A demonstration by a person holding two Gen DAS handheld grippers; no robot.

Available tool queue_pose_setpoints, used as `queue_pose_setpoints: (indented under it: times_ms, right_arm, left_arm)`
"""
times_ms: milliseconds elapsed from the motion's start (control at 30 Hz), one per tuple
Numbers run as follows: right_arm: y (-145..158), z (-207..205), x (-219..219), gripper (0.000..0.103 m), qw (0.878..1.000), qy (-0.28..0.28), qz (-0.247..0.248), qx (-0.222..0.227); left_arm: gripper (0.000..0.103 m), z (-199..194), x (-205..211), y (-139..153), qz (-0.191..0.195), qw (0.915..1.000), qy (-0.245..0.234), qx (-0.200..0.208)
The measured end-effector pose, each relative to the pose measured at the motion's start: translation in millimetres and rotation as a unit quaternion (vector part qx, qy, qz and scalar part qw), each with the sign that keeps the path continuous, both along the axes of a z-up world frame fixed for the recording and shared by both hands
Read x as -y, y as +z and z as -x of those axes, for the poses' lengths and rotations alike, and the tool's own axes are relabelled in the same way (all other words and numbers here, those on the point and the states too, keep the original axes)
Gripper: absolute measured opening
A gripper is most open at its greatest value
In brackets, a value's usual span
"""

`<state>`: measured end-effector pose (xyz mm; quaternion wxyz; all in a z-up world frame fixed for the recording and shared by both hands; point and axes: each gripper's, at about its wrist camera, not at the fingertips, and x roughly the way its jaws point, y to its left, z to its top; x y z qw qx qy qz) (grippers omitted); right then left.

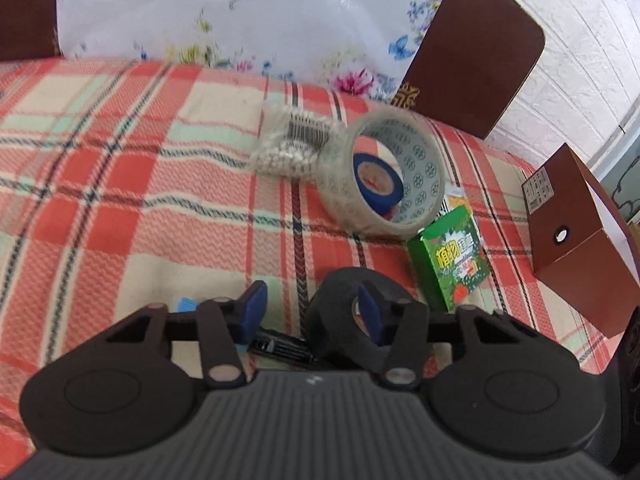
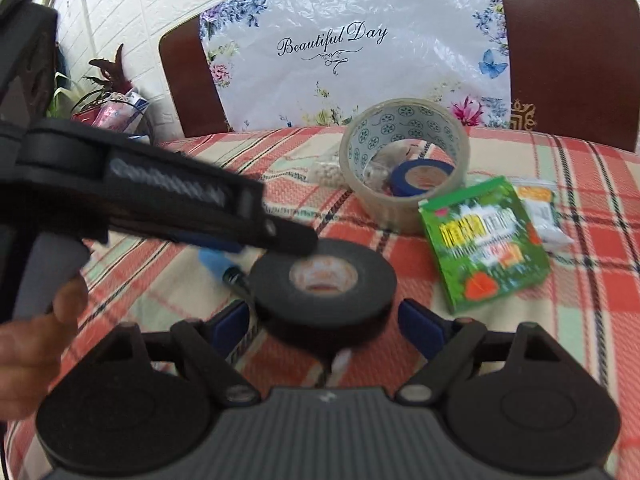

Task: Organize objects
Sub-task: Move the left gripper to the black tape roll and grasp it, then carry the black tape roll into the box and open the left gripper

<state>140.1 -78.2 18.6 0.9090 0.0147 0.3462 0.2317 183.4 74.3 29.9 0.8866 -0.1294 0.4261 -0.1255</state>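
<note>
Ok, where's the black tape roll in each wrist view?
Left wrist: black tape roll bottom centre, with one finger of the left gripper over its core hole.
Right wrist: centre, flat on the plaid cloth, ahead of the right gripper.
Shared landmark: the clear packing tape roll beyond it.

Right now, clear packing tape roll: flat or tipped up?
Tipped. The clear tape roll leans with its hole facing the camera, its raised side over the blue tape roll seen through the hole.

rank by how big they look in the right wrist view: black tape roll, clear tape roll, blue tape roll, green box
1. black tape roll, nearest the camera, which inflates it
2. clear tape roll and green box, look alike, unranked
3. blue tape roll, lying inside the clear roll
</note>
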Motion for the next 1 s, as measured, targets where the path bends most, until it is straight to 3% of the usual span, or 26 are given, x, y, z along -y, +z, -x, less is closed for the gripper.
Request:
queue_pose_setpoints:
  times_ms: [67, 100, 233, 500, 600, 733, 900, 1000]
  right_arm:
    - [-1, -3, -1, 0.085, 1.000, -0.001, -0.003, -0.002]
    - [-1, -3, -1, 0.082, 1.000, -0.003, -0.003, 0.001]
    - [2, 7, 8, 0.082, 1.000, -0.014, -0.007, -0.004]
    - [6, 63, 64, 0.082, 0.999, -0.049, 0.022, -0.008]
    - [5, 87, 92, 0.082, 0.997, -0.075, 0.036, -0.010]
    - [3, 115, 125, 0.082, 0.993, -0.104, 0.059, -0.004]
    - [6, 137, 150, 0.082, 0.987, -0.132, 0.087, 0.026]
    - [19, 139, 165, 0.082, 0.982, -0.150, 0.089, 0.069]
  left_arm:
    - [0.046, 1, 0, -3, 0.011, 0.9999, 0.001, -0.001]
    - [0.035, 4, 3, -2, 0.013, 0.9999, -0.006, 0.001]
    - [0.034, 20, 24, -1, -0.007, 0.9997, -0.023, 0.011]
    - [0.034, 56, 86, -4, 0.006, 0.9961, -0.088, -0.002]
    - [0.034, 70, 120, -7, 0.005, 0.9916, -0.129, -0.006]
    - [0.035, 91, 164, -12, -0.024, 0.9840, -0.177, 0.003]
    - [0.034, 100, 201, -3, -0.051, 0.9773, -0.204, 0.021]
    - [0.034, 95, 218, 21, -0.049, 0.9757, -0.207, 0.052]
